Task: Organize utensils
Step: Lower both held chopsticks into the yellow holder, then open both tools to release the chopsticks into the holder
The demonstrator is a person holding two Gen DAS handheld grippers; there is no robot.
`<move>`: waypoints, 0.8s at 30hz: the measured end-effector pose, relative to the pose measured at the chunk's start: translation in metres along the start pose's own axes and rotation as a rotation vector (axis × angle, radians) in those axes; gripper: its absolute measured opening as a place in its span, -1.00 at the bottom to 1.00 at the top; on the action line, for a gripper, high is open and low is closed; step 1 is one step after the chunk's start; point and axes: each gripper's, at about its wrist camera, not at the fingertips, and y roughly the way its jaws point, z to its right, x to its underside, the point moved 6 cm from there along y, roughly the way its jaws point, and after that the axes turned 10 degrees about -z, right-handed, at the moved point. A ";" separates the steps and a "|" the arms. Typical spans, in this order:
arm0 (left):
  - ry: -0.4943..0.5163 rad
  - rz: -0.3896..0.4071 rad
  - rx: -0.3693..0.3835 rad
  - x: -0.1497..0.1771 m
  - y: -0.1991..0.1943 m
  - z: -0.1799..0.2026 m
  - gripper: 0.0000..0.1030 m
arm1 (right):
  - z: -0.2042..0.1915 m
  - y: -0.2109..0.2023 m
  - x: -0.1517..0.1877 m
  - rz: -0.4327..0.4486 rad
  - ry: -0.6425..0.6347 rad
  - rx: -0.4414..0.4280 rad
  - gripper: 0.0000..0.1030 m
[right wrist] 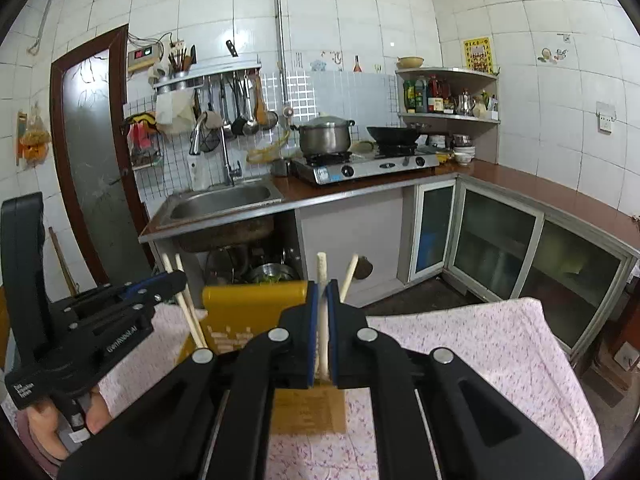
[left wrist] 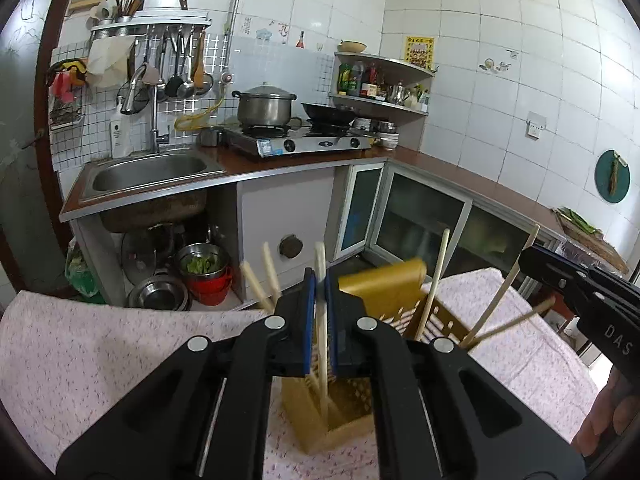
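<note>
Here, left hand-held gripper (left wrist: 320, 280) pinching a pale chopstick (left wrist: 322, 320) over the yellow utensil holder (left wrist: 320, 416), right hand-held gripper (right wrist: 322, 292) pinching another chopstick (right wrist: 322, 320), holder on floral-clothed bench (left wrist: 100, 344), sink (left wrist: 152, 172) at eleven o'clock, stove (left wrist: 300, 140) at twelve, white-tiled kitchen.

My bench (right wrist: 460, 344) wears a pale pink cloth with a fine speckled print (left wrist: 120, 344), and the cloth hangs over the far edge toward the kitchen floor. A yellow slotted utensil holder (left wrist: 332, 412) stands directly on the cloth, near me and about midway across. Its walls are pierced with a lattice of small holes, and a taller solid panel (right wrist: 252, 300) rises at its far side. Pale chopsticks (left wrist: 432, 280) stand in it, leaning out at different angles. To the right of the holder the cloth lies flat as far as the bench's right edge.
</note>
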 end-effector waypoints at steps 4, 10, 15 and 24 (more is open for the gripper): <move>-0.014 -0.007 0.003 0.014 -0.014 -0.006 -0.85 | 0.006 -0.001 0.017 -0.002 0.023 -0.025 -0.87; -0.005 0.044 -0.048 0.025 -0.061 -0.017 0.31 | 0.011 -0.021 0.027 0.024 0.049 0.010 0.16; -0.021 0.028 -0.075 0.046 -0.087 -0.029 0.72 | 0.011 -0.034 0.048 0.008 0.066 0.059 0.41; -0.030 -0.056 -0.071 0.105 -0.106 -0.043 0.90 | -0.002 -0.053 0.104 -0.046 0.056 0.105 0.56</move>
